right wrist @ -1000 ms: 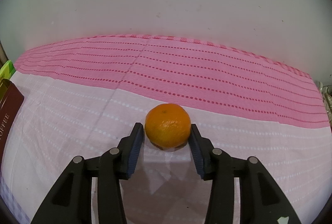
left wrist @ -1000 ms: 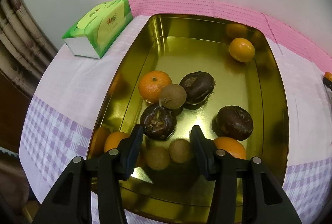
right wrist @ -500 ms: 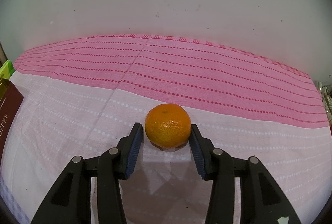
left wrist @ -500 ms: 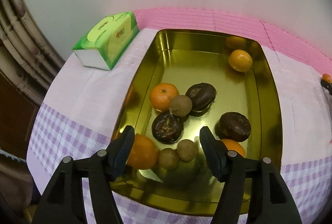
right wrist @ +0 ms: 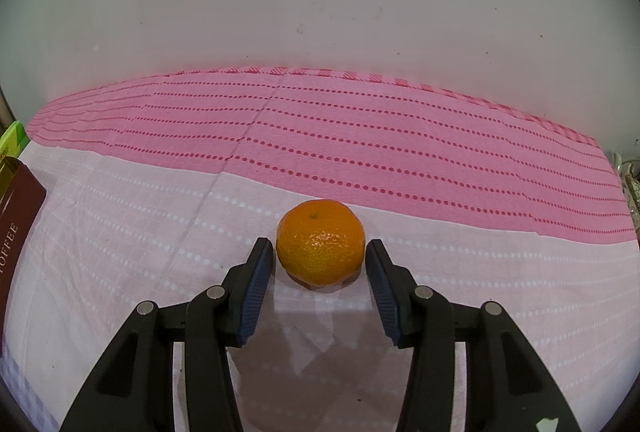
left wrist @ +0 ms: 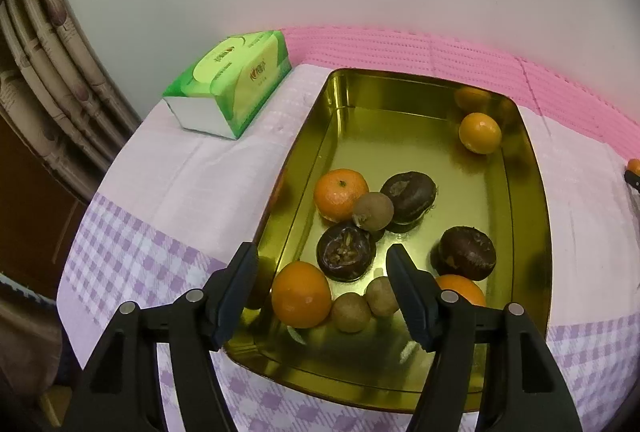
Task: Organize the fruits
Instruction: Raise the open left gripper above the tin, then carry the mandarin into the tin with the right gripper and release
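Left wrist view: the left tool [left wrist: 322, 272] hangs above the near end of the gold tray [left wrist: 532, 192], its jaws apart after having just been opening, clamping nothing. Under them lie an orange [left wrist: 301, 294], two small brown fruits [left wrist: 351, 312] and a dark round fruit [left wrist: 346, 252]. A second orange [left wrist: 460, 290] is half hidden behind the right finger. Farther in sit another orange [left wrist: 340, 194], a brown fruit [left wrist: 373, 211], two more dark fruits [left wrist: 410, 196] and a yellow-orange one [left wrist: 480, 133] in the far corner. A green tissue pack [left wrist: 236, 88] lies on the tabletop [left wrist: 192, 184] to the left. At the right edge an orange speck is cut off.

Right wrist view: the right tool [right wrist: 320, 258] brackets a mandarin [right wrist: 321, 241] resting on the pink cloth [right wrist: 360, 136]; a thin gap shows at each side, so the pads stand slightly apart from it. A brown box [right wrist: 16, 220] is cut off at the left.
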`<state>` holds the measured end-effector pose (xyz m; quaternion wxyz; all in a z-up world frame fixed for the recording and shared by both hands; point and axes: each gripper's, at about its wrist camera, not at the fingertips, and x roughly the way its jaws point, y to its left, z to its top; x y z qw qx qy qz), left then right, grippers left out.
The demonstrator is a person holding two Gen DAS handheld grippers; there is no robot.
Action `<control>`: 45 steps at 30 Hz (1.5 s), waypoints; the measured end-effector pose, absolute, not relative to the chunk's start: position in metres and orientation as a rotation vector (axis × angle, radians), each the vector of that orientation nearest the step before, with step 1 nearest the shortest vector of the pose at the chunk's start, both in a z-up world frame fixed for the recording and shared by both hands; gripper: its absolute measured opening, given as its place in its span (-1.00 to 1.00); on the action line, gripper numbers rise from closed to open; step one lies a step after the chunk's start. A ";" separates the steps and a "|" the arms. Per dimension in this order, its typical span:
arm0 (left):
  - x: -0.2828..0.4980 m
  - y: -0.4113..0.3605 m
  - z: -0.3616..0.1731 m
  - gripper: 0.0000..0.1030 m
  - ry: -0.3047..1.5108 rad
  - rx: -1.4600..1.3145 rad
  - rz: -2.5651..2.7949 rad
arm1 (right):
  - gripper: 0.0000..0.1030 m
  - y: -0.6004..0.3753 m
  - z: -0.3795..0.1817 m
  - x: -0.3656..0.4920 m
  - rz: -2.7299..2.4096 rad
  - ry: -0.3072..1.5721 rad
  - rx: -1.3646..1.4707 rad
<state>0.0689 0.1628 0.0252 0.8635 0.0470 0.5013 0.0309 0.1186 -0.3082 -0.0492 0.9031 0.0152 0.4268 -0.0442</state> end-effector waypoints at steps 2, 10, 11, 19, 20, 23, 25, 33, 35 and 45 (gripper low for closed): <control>0.068 0.163 0.027 0.32 1.041 0.101 0.056 | -0.13 -0.308 -0.049 0.118 -0.092 0.882 0.033; 0.068 0.161 0.026 0.33 1.044 0.142 0.061 | -0.29 -0.306 -0.049 0.117 -0.095 0.881 0.023; 0.067 0.161 0.027 0.33 1.040 0.144 0.062 | -0.29 -0.306 -0.049 0.117 -0.099 0.881 0.029; 0.065 0.164 0.030 0.34 1.018 0.163 0.095 | -0.29 -0.306 -0.048 0.120 -0.122 0.911 0.065; 0.065 0.165 0.030 0.34 1.017 0.163 0.099 | -0.30 -0.306 -0.047 0.120 -0.128 0.913 0.076; 0.063 0.168 0.031 0.35 1.014 0.155 0.087 | -0.30 -0.306 -0.045 0.117 -0.143 0.915 0.080; 0.062 0.169 0.031 0.37 1.011 0.154 0.086 | -0.30 -0.304 -0.043 0.112 -0.147 0.919 0.083; 0.059 0.172 0.033 0.46 0.995 0.145 0.081 | -0.30 -0.273 -0.017 0.091 -0.098 0.892 0.035; 0.059 0.175 0.033 0.48 0.991 0.136 0.097 | -0.30 -0.253 -0.006 0.087 -0.052 0.873 0.029; 0.057 0.191 0.031 0.50 1.015 0.084 0.137 | -0.30 -0.141 0.018 0.084 0.193 0.864 -0.022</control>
